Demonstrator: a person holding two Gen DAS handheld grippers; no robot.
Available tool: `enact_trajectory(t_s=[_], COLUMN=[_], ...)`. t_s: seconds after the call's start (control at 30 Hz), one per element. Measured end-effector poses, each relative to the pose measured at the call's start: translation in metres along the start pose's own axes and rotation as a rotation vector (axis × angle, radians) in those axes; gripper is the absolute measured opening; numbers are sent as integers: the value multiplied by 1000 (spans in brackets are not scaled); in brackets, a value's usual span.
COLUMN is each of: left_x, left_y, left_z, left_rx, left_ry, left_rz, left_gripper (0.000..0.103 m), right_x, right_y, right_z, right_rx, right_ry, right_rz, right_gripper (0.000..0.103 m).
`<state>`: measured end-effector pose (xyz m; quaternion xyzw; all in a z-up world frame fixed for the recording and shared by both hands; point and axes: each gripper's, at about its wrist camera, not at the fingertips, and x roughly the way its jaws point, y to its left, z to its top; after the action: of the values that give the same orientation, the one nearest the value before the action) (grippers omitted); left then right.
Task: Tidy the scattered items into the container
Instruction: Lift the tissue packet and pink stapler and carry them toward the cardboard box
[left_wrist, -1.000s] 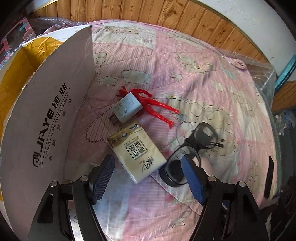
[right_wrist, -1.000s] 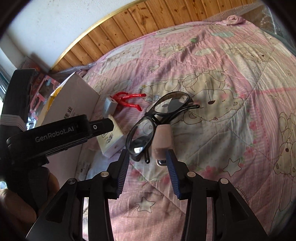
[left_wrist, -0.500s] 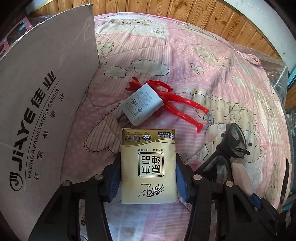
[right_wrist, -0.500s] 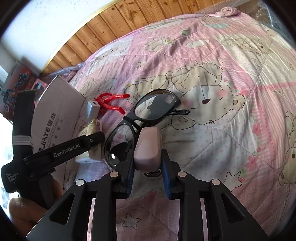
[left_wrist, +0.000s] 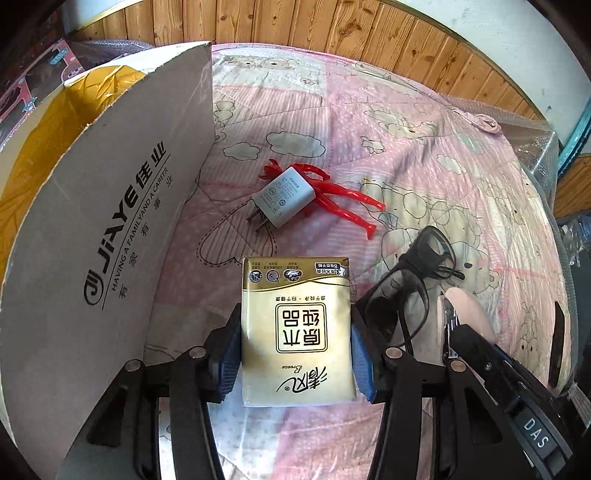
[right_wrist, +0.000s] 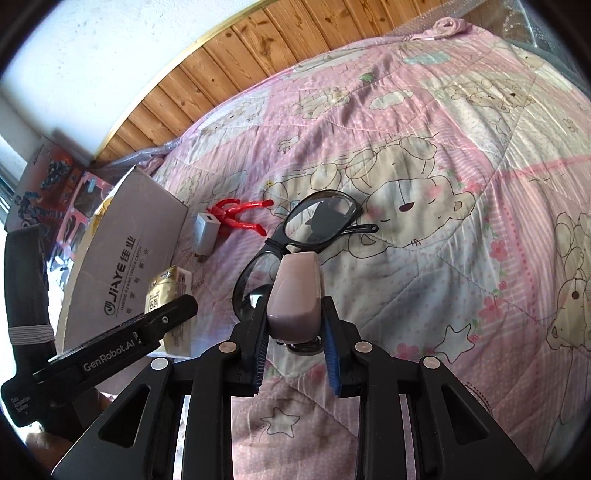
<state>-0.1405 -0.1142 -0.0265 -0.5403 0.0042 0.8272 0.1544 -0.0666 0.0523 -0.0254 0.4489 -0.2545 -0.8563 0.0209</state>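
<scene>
My left gripper (left_wrist: 295, 354) is shut on a gold tissue pack (left_wrist: 295, 328), its blue pads pressed to both long sides. Shut on a small pink case (right_wrist: 295, 299), my right gripper (right_wrist: 295, 350) holds it just over the bedspread. Black glasses (right_wrist: 314, 225) lie folded right beyond the pink case (left_wrist: 467, 314). A grey plug adapter (left_wrist: 286, 195) rests on a red plastic figure (left_wrist: 347, 201) farther back. The open cardboard box (left_wrist: 92, 236) stands at the left, its flap upright beside the tissue pack (right_wrist: 171, 291).
Everything lies on a pink cartoon bedspread (right_wrist: 443, 184) against a wooden wall panel (left_wrist: 332, 33). Printed boxes (right_wrist: 48, 188) stand behind the cardboard box (right_wrist: 125, 254). A hand (right_wrist: 55, 439) holds the left gripper's handle at the lower left.
Both grippers closed: the left one went from open beside the tissue pack to clamped on it, and the right one moved forward and clamped the pink case, lifting it slightly.
</scene>
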Motion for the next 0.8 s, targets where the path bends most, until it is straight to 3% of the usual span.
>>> enact_trajectory(t_s=[0.47,0.8], left_x=[-59,-91], left_y=[-26,-27], left_z=[-40,-59], left_rx=[76,74], left_ry=[-63,-107], left_rz=[2,-9], left_gripper=[52,52], right_x=[-35,-53], right_y=[13,30], right_z=[-24,-40], right_rx=[-61,-117], right_ry=[-19,-38], right_rz=[10,33], right_gripper=[28,28])
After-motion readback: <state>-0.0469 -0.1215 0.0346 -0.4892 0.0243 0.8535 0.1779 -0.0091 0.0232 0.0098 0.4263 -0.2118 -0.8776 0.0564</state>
